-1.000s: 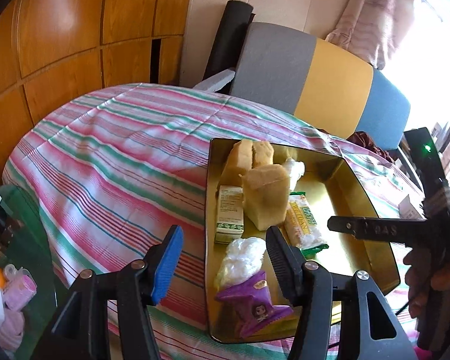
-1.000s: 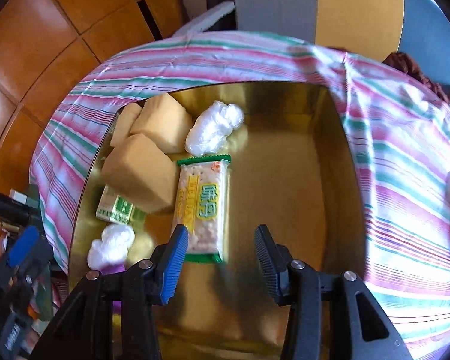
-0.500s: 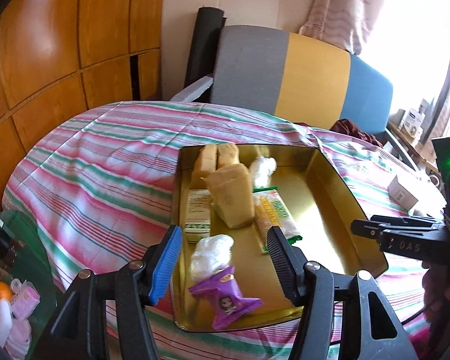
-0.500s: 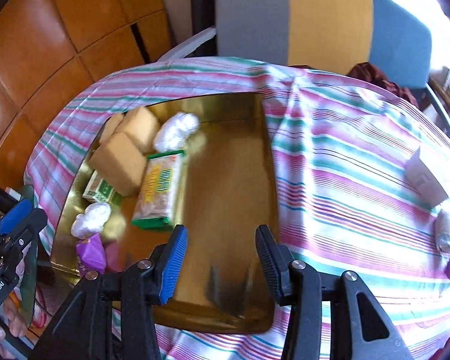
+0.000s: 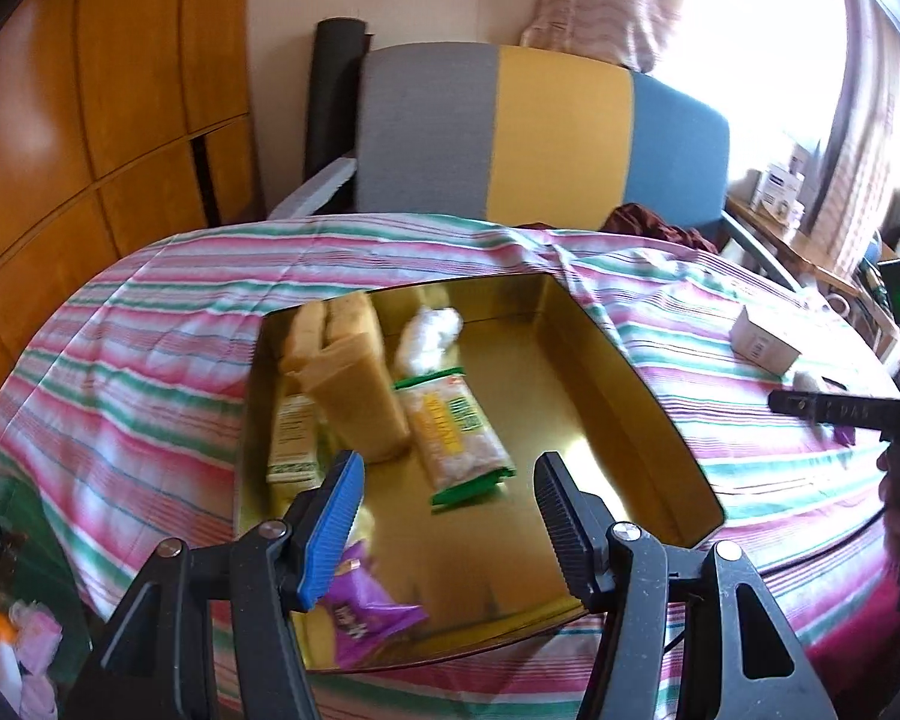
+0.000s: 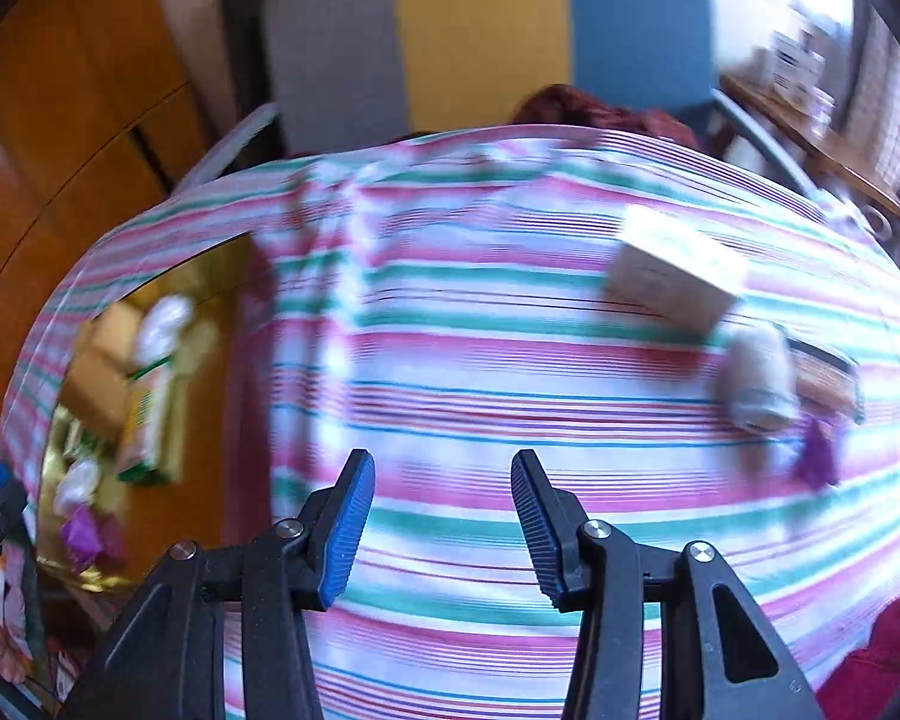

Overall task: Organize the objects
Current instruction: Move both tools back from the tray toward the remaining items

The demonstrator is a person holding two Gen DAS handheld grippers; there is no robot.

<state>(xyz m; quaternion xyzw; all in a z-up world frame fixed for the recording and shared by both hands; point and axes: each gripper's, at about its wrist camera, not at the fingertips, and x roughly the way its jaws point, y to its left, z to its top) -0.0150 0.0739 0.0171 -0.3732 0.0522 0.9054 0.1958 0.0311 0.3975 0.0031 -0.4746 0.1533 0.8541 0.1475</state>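
2 tools, both wide and empty. My right tool [image 6: 441, 516] faces the small carton [image 6: 672, 279] on the striped worktop [image 6: 480, 360]: light, stiff, likely crushable; I'd pinch its flat sides mid-body.

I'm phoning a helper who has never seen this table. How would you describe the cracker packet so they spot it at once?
Find the gold tray on the striped tablecloth. The cracker packet lies flat near its middle, just right of the tan blocks and in front of a crumpled white wrapper. It is the only clear, long packet with green ends and yellow print.
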